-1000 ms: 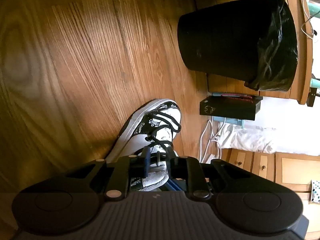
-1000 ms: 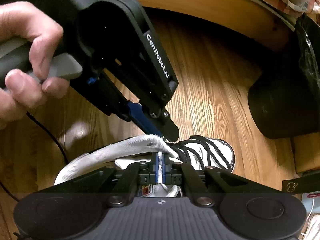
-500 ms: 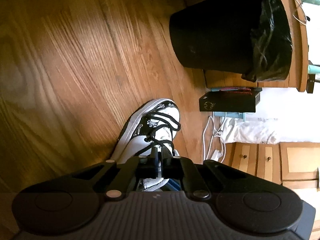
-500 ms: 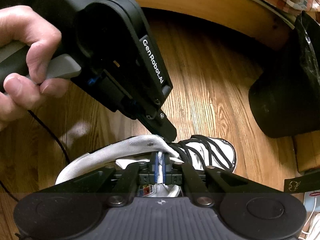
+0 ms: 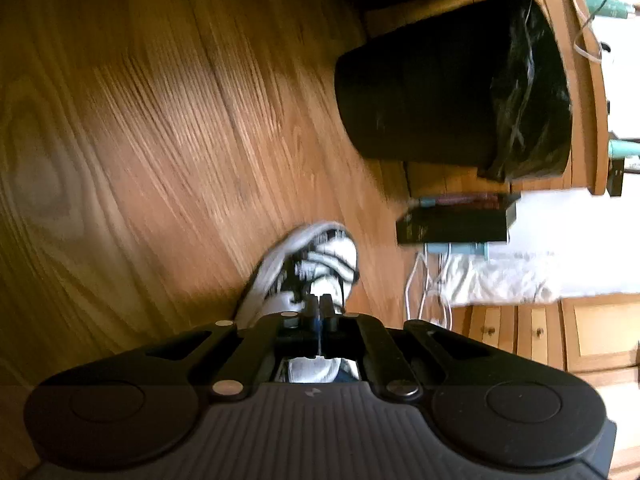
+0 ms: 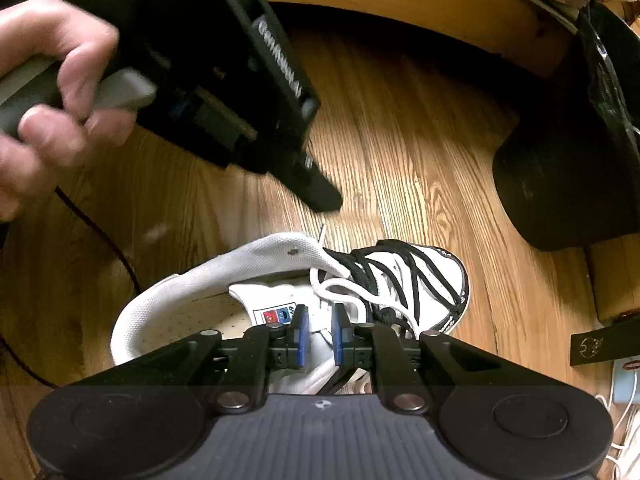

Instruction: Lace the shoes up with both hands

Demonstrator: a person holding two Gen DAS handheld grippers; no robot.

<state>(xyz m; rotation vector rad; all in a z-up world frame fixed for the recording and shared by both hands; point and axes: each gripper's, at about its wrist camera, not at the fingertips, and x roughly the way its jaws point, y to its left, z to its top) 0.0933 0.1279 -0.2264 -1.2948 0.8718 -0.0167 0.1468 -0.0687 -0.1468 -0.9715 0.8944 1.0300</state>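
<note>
floor [image 6: 400, 140]: glossy grained wood; shoe [image 6: 240, 268]: white mesh cloth; bin liner [image 5: 528, 92]: shiny plastic

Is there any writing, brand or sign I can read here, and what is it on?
Nothing reads clearly.
Left gripper: white lettering on its side, too blurred to read.
Shoe, tongue label: red and blue logo, letters too small.
Black box: white emblem, no legible words.
</note>
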